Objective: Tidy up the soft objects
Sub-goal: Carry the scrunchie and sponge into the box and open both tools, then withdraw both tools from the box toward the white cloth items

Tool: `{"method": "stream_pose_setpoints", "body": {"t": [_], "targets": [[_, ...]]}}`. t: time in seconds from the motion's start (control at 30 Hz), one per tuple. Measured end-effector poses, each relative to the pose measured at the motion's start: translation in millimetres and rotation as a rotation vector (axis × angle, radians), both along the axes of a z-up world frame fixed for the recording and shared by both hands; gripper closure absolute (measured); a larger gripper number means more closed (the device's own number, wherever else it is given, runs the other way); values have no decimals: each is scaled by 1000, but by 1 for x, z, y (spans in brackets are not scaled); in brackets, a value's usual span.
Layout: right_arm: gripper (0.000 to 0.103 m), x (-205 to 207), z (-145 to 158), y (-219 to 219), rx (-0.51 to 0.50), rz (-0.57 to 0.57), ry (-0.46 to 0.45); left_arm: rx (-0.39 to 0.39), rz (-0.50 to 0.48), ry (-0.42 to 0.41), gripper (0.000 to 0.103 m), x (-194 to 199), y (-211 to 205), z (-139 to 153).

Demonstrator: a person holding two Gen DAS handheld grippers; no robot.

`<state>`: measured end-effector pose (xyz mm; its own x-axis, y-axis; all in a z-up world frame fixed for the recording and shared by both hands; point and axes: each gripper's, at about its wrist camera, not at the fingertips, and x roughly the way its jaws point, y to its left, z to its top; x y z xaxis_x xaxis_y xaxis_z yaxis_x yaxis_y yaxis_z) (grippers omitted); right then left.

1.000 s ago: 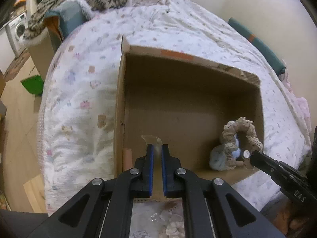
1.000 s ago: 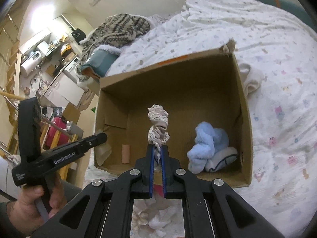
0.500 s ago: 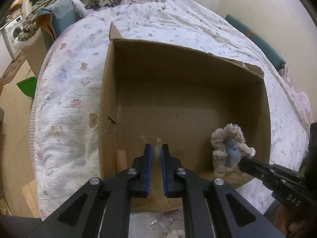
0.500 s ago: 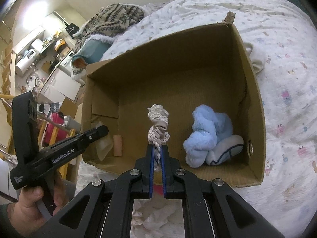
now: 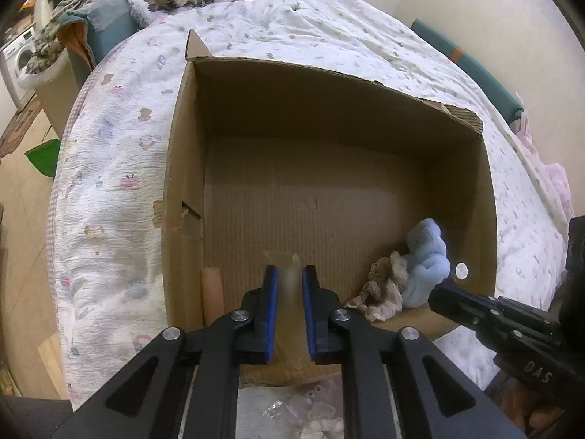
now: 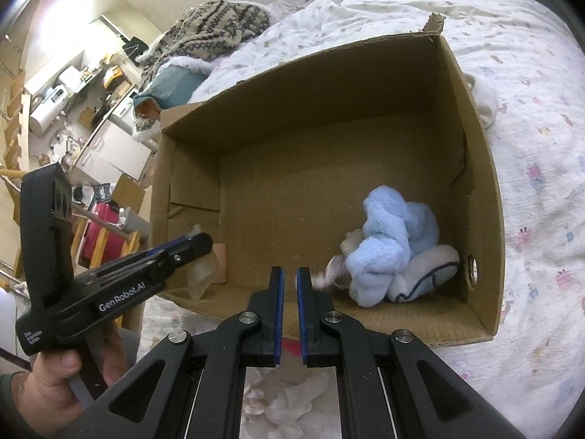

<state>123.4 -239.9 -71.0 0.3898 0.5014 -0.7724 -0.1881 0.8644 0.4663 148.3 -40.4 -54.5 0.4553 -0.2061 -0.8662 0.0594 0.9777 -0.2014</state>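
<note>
While left tongs (image 5: 289,285) pinch tape (image 5: 290,287), right tongs (image 6: 289,285) gape.

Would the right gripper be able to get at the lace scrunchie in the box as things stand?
Probably yes. The right gripper is empty, with a narrow gap, just short of the lace scrunchie, which lies beside the blue plush in the open-topped box.

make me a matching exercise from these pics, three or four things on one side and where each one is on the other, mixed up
Things
1. lace scrunchie
2. blue plush toy
3. knit blanket
4. cardboard box

Places
A. on the bed quilt, open side up
B. on the box floor, against the blue plush
C. heaped beyond the far end of the bed
D. in the box, resting on a white sock

Pairs: 1-B, 2-D, 3-C, 4-A
</note>
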Motion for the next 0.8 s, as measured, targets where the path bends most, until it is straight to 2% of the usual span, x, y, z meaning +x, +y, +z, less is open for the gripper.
{"method": "stream_pose_setpoints", "body": {"t": [0.23,0.33,0.37,0.43,0.47,0.5,0.8], "targets": [[93,2,-1,-9,37,-32,12,2,1,1,73,-1,-2,2],[78,1,-1,-10,40,-38,16,-5,6,0,57,-1,-1,3],[70,0,-1,-10,40,-39,16,-9,10,-4,51,-2,0,5],[56,-1,0,-9,37,-39,10,-12,13,-12,51,-1,2,7],[44,-2,2,-9,33,-42,1,-13,13,-13,50,-1,2,8],[40,-2,3,-8,27,-46,-7,-12,14,-11,49,-2,4,8],[40,-3,6,-15,1,-82,-16,13,36,-16,48,-9,10,14]]}}
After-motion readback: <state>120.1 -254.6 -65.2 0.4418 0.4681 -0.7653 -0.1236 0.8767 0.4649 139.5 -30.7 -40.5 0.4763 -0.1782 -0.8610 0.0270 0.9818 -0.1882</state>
